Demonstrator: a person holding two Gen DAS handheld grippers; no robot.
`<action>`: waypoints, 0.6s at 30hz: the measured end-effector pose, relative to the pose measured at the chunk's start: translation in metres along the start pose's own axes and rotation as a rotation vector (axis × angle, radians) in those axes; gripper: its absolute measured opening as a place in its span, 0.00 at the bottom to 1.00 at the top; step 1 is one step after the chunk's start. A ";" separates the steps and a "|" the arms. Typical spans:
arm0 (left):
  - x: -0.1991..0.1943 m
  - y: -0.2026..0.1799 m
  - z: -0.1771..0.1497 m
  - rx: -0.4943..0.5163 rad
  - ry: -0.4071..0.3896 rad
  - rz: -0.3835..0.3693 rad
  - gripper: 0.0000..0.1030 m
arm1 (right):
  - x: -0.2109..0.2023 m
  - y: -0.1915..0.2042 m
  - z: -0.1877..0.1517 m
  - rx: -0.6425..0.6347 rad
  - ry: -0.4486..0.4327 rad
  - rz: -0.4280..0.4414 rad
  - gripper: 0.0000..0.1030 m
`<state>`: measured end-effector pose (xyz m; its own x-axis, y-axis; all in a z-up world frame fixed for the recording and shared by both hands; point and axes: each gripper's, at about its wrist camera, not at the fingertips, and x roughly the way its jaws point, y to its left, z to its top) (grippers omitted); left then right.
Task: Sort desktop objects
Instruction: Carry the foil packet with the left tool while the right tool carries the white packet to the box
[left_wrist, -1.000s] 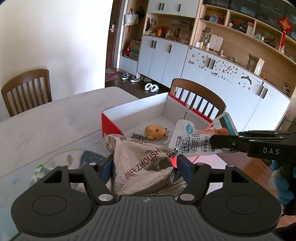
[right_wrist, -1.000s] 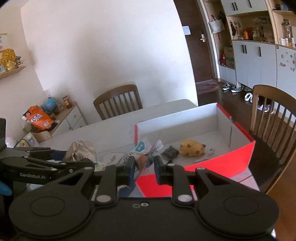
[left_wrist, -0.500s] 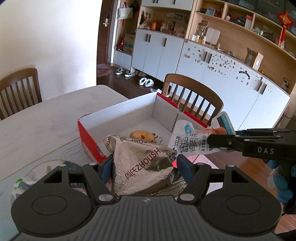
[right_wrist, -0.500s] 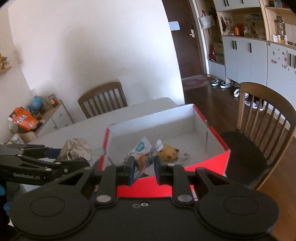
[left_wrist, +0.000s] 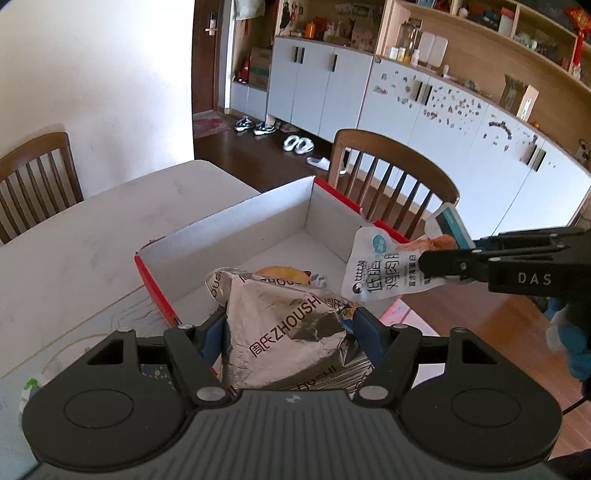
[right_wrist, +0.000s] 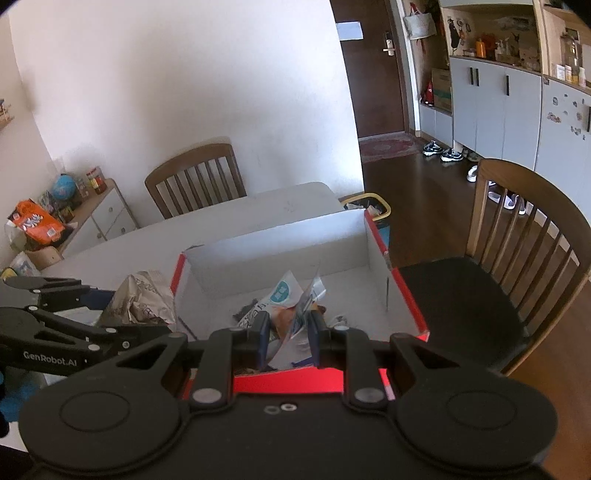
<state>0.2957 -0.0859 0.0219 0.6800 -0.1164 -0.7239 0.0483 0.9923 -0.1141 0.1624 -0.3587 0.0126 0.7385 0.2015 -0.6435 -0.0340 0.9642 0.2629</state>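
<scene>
A crumpled silver foil snack bag (left_wrist: 291, 332) sits between the blue pads of my left gripper (left_wrist: 290, 330), which is shut on it, above the near left corner of a red box with a white inside (left_wrist: 236, 229). My right gripper (right_wrist: 286, 326) is shut on a white snack pouch with a blue dot (right_wrist: 280, 295), held over the box (right_wrist: 295, 236). The left wrist view shows that pouch (left_wrist: 384, 269) hanging from the right gripper (left_wrist: 436, 264) at the box's right side. A yellow plush toy (left_wrist: 284, 275) lies inside, mostly hidden behind the foil bag.
The box stands at the corner of a pale table (left_wrist: 92, 236). Wooden chairs stand behind the box (left_wrist: 388, 173), at the table's far left (left_wrist: 33, 177) and right of the box (right_wrist: 517, 236). A yellow-rimmed bin (right_wrist: 369, 203) sits on the floor past the table.
Both grippers have moved forward with their bags and now stand closer over the box. The plush toy has slipped further behind the foil bag in the left wrist view.
</scene>
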 end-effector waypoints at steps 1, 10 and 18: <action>0.003 0.000 0.002 0.001 0.005 0.004 0.69 | 0.002 -0.003 0.002 -0.005 0.003 -0.001 0.20; 0.034 0.005 0.016 -0.005 0.048 0.047 0.69 | 0.023 -0.016 0.015 -0.020 0.023 -0.005 0.20; 0.062 0.007 0.016 -0.005 0.100 0.069 0.69 | 0.048 -0.023 0.022 -0.043 0.046 -0.019 0.20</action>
<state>0.3498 -0.0859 -0.0133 0.6054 -0.0518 -0.7942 0.0003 0.9979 -0.0648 0.2132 -0.3748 -0.0088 0.7074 0.1901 -0.6808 -0.0503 0.9742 0.2199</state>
